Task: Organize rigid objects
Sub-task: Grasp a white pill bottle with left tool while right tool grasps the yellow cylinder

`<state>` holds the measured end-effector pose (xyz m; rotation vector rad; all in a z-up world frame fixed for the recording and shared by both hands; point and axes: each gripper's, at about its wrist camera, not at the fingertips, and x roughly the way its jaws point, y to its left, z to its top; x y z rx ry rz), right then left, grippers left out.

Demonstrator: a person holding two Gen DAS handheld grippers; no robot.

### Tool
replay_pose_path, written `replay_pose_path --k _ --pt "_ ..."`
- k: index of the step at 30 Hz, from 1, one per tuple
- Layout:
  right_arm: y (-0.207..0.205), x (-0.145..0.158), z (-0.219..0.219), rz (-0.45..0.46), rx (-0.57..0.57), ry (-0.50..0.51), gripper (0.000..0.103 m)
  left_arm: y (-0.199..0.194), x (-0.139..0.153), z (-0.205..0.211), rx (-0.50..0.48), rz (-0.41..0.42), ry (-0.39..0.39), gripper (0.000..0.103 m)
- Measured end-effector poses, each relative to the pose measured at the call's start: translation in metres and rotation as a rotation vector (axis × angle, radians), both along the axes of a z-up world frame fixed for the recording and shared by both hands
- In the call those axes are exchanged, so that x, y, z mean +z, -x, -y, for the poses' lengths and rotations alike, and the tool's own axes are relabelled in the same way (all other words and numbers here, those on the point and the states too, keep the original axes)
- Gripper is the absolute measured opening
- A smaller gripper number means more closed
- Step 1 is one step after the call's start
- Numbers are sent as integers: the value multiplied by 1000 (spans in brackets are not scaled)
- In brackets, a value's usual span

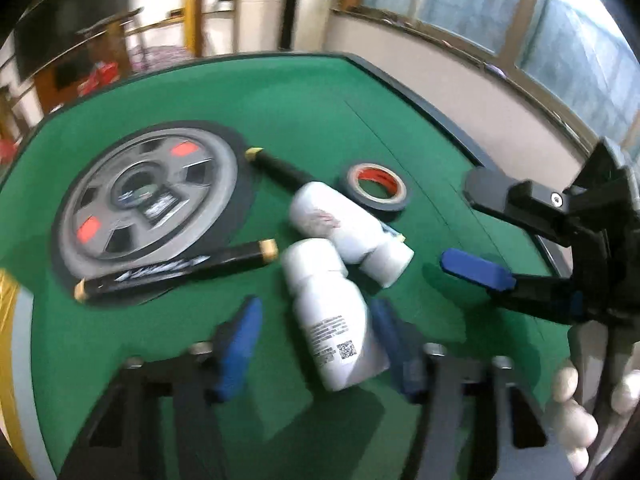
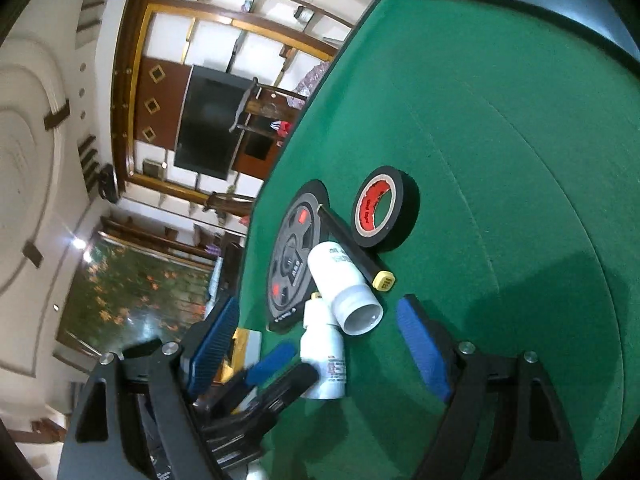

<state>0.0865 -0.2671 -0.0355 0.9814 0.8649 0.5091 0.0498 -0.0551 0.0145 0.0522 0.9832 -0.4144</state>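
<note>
On green felt, two white bottles (image 1: 336, 304) lying, QR-coded label

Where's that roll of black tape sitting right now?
The roll of black tape lies flat on the green table, just beyond the two white bottles and beside the far black marker; in the right wrist view it shows near the middle.

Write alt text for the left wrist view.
The open left gripper straddles a lying white bottle on a green table, beside a second bottle, two markers, tape and a wheel-print mat.
</note>
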Motion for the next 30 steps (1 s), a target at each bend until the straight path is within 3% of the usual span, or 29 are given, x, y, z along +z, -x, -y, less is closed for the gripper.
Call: replay_pose_path --k 5,9,13,17,21,23,25,30 --pt "2 -1 0 4 5 21 81 5 -1 9 -39 18 -34 45" --pt "3 0 -1 8 6 26 81 12 5 -6 -25 3 17 40" --pt "2 2 -6 22 19 63 81 38 30 -38 -12 44 75 40" --pt "1 7 -25 38 52 192 81 72 57 -85 21 90 135 40" --pt "7 16 -49 56 71 404 81 115 80 -136 77 145 188 39" --pt "17 18 -62 39 120 418 81 129 86 -157 99 171 190 37" --pt "44 25 -83 43 188 415 81 140 92 -180 115 190 196 36" --pt "107 42 -132 92 293 587 81 157 85 -228 170 219 188 34"
